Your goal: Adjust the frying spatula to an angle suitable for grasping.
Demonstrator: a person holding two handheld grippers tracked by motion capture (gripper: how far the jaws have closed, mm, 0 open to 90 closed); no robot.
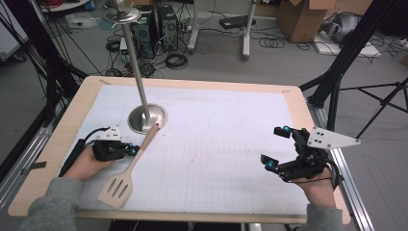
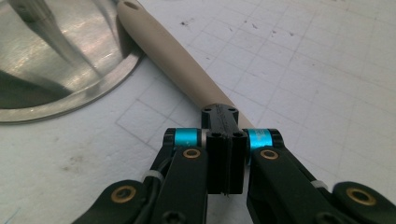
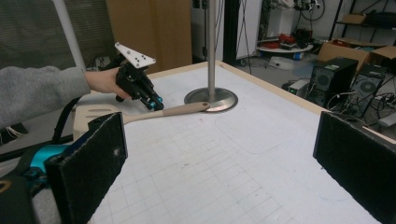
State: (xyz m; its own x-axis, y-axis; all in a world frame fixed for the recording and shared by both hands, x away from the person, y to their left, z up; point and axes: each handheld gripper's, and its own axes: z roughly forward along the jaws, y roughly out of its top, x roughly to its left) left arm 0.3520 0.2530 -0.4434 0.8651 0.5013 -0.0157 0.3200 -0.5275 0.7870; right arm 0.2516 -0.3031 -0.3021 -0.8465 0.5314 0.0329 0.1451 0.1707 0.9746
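A beige slotted spatula (image 1: 126, 174) lies on the white grid mat, its handle end resting on the rim of a round metal stand base (image 1: 139, 126). My left gripper (image 1: 135, 150) is shut, and its tips rest against the middle of the handle from the left. In the left gripper view the two pads (image 2: 219, 154) press flat together, and the handle (image 2: 177, 60) runs off behind the tips toward the base (image 2: 46, 70). My right gripper (image 1: 274, 147) hovers open at the right of the mat, with nothing between its pads (image 3: 93, 158).
A thin metal pole (image 1: 136, 67) rises from the base to a small dish on top. The mat (image 1: 216, 144) covers a wooden table (image 1: 296, 96). From the right gripper view I see the left gripper (image 3: 156, 103), the spatula (image 3: 173, 111) and the base (image 3: 219, 100) across the mat.
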